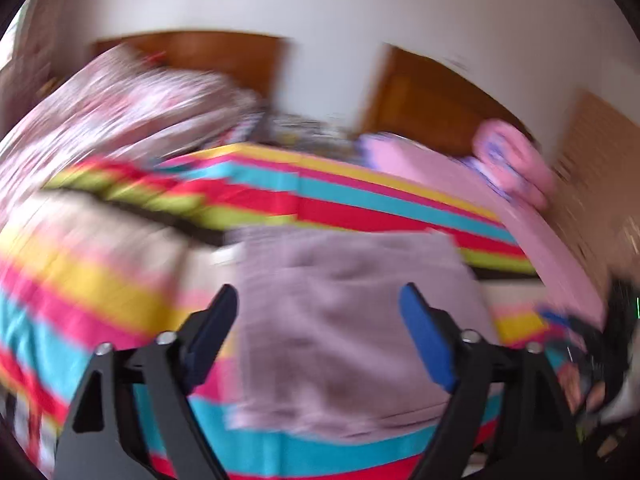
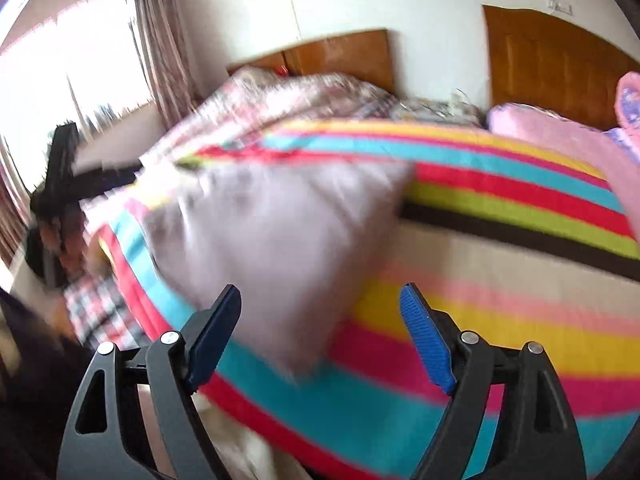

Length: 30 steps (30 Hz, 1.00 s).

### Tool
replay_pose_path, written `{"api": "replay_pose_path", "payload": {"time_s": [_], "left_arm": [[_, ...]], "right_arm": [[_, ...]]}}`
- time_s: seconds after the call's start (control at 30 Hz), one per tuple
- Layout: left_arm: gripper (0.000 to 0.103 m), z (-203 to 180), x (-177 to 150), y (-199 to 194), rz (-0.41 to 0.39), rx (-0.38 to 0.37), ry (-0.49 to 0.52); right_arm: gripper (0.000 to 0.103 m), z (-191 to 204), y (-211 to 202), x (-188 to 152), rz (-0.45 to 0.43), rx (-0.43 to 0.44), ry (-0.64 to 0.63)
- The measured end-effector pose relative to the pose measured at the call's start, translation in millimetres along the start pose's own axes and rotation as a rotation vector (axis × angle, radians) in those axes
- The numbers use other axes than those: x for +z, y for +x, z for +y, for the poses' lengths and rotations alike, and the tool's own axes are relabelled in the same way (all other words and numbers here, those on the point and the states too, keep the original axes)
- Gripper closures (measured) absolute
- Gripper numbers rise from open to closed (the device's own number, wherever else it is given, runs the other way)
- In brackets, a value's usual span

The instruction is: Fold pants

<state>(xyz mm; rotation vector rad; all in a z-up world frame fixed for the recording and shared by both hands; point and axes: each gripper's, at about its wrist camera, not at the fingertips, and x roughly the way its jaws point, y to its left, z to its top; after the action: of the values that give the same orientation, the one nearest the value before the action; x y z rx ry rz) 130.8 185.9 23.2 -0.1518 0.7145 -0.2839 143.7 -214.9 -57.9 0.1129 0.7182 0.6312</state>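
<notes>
Both my grippers, left (image 1: 319,300) & right (image 2: 320,300), wide, empty; pants (image 1: 352,320) look part-folded on bed (image 1: 360,208), next: grab an edge.

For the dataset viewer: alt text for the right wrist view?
Open right gripper above folded mauve pants lying on a striped bedspread; motion-blurred. Wooden headboard and curtained window behind.

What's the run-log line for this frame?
pants: folded on striped bed | left gripper: open, empty | right gripper: open, empty | blur
</notes>
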Motion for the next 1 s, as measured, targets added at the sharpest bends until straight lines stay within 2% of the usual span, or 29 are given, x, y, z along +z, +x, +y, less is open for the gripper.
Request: {"api": "replay_pose_path", "payload": {"time_s": [0.03,0.1,0.2,0.23,0.3,0.4,0.5,0.6,0.67,0.77,0.83,0.87,1.0], "left_arm": [[0.016,-12,-2,11,0.022,0.015,0.047],[0.016,-30,-13,40,0.092,0.092,0.128],[0.016,-10,-40,63,0.207,0.082,0.065],[0.016,-1,-50,63,0.192,0.074,0.058],[0.016,5,-58,55,0.166,0.051,0.080],[0.016,14,-58,54,0.154,0.020,0.063],[0.008,13,-58,61,0.146,0.005,0.064],[0.007,2,-67,60,0.132,0.037,0.126],[0.006,0,-67,65,0.121,0.052,0.152],[0.006,3,-68,66,0.103,0.041,0.142],[0.007,5,-68,66,0.096,0.033,0.140],[0.007,5,-68,66,0.097,0.033,0.141],[0.006,6,-67,67,0.097,0.035,0.142]], "right_arm": [[0.024,8,10,7,0.001,0.048,-0.019],[0.024,32,42,16,0.045,0.122,-0.078],[0.023,62,87,1,0.211,0.272,-0.128],[0.020,69,98,-10,0.261,0.295,-0.147],[0.019,75,97,-18,0.240,0.315,-0.183],[0.019,59,93,-3,0.272,0.413,-0.103],[0.019,43,86,24,0.230,0.373,-0.113],[0.016,24,85,56,0.150,0.287,-0.122],[0.014,2,98,75,0.127,0.257,-0.080],[0.014,-35,133,86,0.191,0.268,-0.018],[0.016,-60,159,90,0.245,0.118,-0.012],[0.021,-72,163,94,0.242,0.093,0.014],[0.016,-90,146,110,0.099,0.135,0.124]]}}
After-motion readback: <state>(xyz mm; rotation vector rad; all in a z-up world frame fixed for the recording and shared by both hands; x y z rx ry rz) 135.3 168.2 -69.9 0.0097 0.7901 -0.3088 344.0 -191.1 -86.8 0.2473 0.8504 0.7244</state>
